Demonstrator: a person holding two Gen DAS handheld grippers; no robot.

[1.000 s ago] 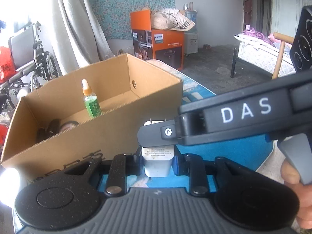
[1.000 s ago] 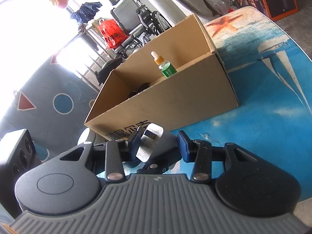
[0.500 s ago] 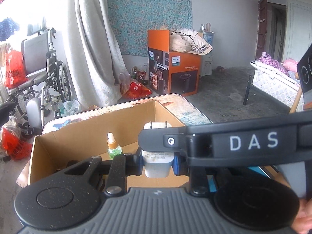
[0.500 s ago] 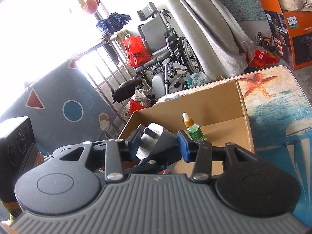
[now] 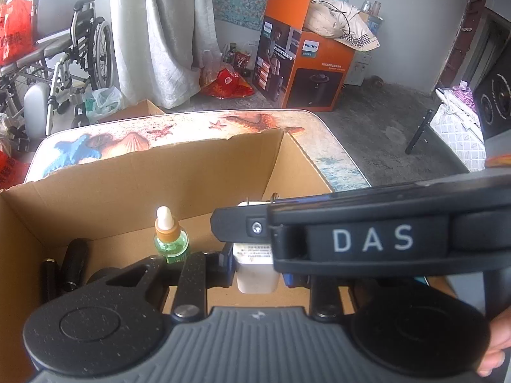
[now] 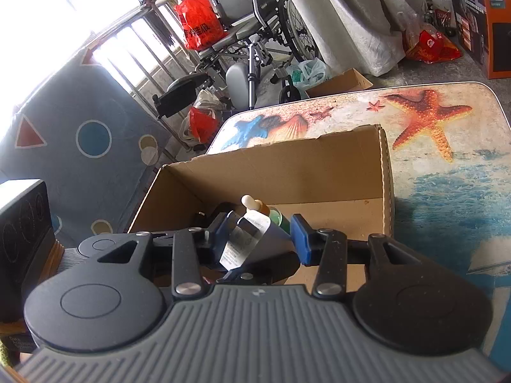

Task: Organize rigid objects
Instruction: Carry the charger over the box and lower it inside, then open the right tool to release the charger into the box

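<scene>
An open cardboard box (image 5: 191, 159) stands on the sea-print table (image 6: 447, 191). Inside it a green dropper bottle (image 5: 171, 242) stands upright, with dark cylindrical items (image 5: 75, 265) lying to its left. My left gripper (image 5: 257, 268) is shut on a white plug-in charger (image 5: 255, 274), prongs pointing away, above the box's near right part. My right gripper (image 6: 262, 239) is shut on a grey item with a white label (image 6: 271, 242), held over the box (image 6: 287, 166) just in front of the bottle (image 6: 275, 218). The right device's black body marked DAS (image 5: 373, 239) crosses the left wrist view and hides part of the charger.
On the floor beyond the table are a wheelchair (image 6: 255, 32), a pale curtain (image 5: 159, 32), an orange appliance carton (image 5: 303, 63), a small cardboard box (image 6: 338, 83) and red bags. A bed frame (image 5: 453, 127) stands at the right. A hand (image 5: 498, 351) grips the right device.
Both grippers have travelled from in front of the box to above it, so the views now look down inside. Each keeps hold of its item.
</scene>
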